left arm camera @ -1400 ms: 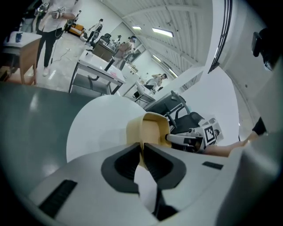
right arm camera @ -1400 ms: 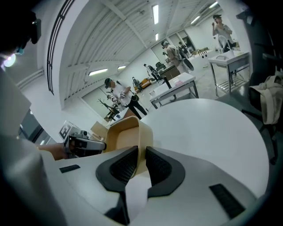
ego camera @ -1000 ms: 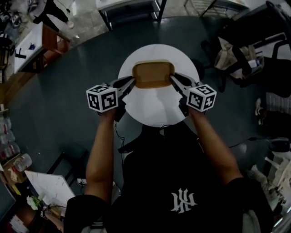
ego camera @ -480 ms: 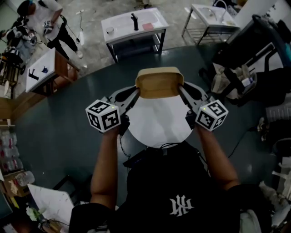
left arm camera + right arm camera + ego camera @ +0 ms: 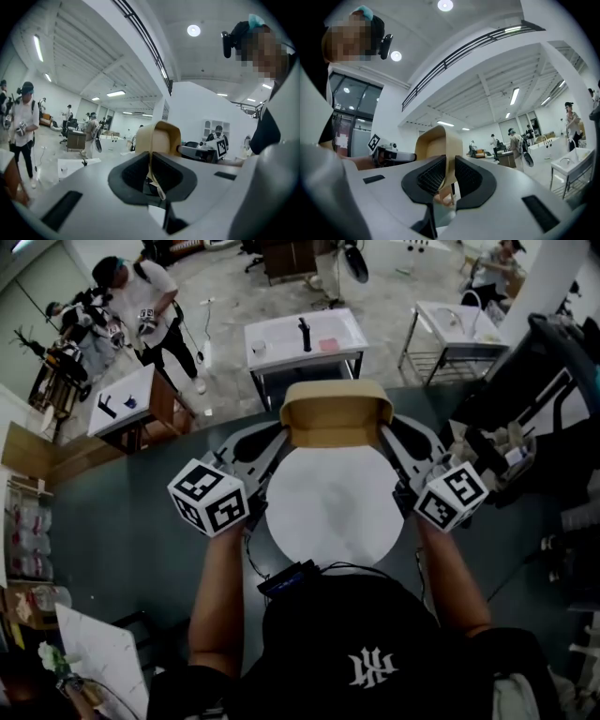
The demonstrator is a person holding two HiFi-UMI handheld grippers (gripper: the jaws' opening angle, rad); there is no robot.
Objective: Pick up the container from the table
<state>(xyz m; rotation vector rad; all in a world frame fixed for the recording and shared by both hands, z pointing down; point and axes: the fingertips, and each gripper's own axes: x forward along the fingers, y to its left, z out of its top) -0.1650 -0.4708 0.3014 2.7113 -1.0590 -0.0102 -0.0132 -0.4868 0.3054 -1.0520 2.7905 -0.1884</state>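
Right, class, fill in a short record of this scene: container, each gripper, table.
container: tan, open-topped, held in the air between both grippers
left gripper: jaws closing on the container's left rim, rim between them
right gripper: jaws shut on the right rim
table: round, white, below the container

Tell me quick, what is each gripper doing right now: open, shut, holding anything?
left gripper: shut on the container, clamping its left end wall.
right gripper: shut on the container, clamping its right end wall.

Lab hall with sink benches (image 5: 281,334)
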